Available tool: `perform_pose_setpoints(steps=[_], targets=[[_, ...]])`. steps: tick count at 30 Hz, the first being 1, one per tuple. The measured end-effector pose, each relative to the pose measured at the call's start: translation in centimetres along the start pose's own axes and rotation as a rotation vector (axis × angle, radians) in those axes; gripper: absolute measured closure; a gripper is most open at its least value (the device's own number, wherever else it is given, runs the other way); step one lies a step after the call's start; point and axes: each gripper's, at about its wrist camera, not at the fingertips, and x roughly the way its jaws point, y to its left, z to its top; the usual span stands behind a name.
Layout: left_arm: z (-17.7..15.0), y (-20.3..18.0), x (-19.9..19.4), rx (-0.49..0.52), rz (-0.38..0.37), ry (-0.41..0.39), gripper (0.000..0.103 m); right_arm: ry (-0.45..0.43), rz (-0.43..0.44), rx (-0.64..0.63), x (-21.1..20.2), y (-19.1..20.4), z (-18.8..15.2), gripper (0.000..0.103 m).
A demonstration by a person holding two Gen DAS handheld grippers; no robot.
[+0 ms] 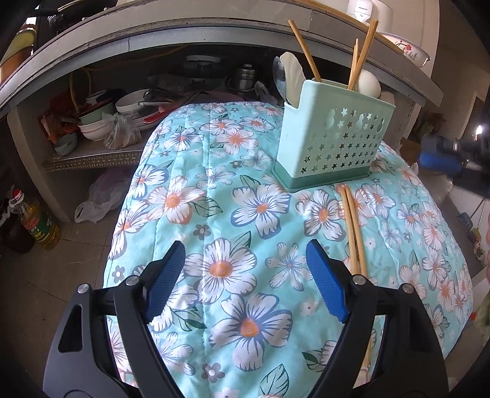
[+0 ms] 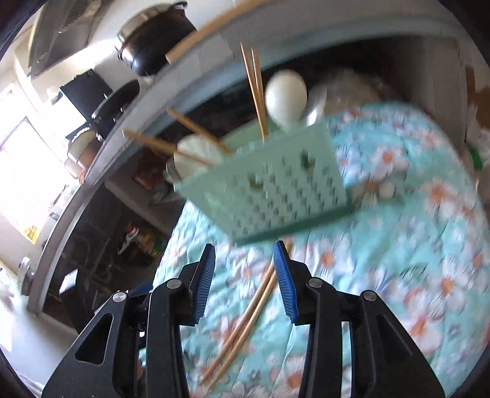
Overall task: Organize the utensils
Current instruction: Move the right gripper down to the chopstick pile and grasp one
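Note:
A mint-green utensil caddy (image 1: pixel 333 137) (image 2: pixel 269 180) with star-shaped holes stands on a table covered by a floral cloth (image 1: pixel 214 189). It holds several chopsticks (image 1: pixel 306 52), two white spoons (image 1: pixel 292 79) and a metal spoon (image 1: pixel 279 76). A loose pair of chopsticks (image 1: pixel 352 226) (image 2: pixel 245 321) lies on the cloth in front of the caddy. My left gripper (image 1: pixel 245 245) hovers open over bare cloth, left of that pair. My right gripper (image 2: pixel 244 245) is open above the pair, with nothing pressed between its pads. The right wrist view is blurred.
Behind the table runs a grey counter (image 1: pixel 183 27) with a shelf of bowls and pans (image 1: pixel 122 110) under it. An oil bottle (image 1: pixel 36 223) and a plastic bag (image 1: pixel 98 199) sit on the floor at left. A dark pot (image 2: pixel 153 39) stands on the counter.

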Motion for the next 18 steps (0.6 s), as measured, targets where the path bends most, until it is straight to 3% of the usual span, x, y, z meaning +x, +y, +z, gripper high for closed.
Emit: perform_pose_setpoints(steps=[3,6,18], targets=[[-0.3,0.4,0.2,-0.007,0.021,0.018,0.026,0.152,0.054,0.082,3.6,-1.1,-3.9,0.064],[-0.7,0.9,0.1,-0.02,0.029,0.03,0.026,0.225,0.091,0.142,5.4,-1.6,-6.4,0.065],[-1.1,1.2,-0.4,-0.049,0.02,0.051,0.026,0.268,0.145,0.267,7.2,-3.4,-9.1,0.085]])
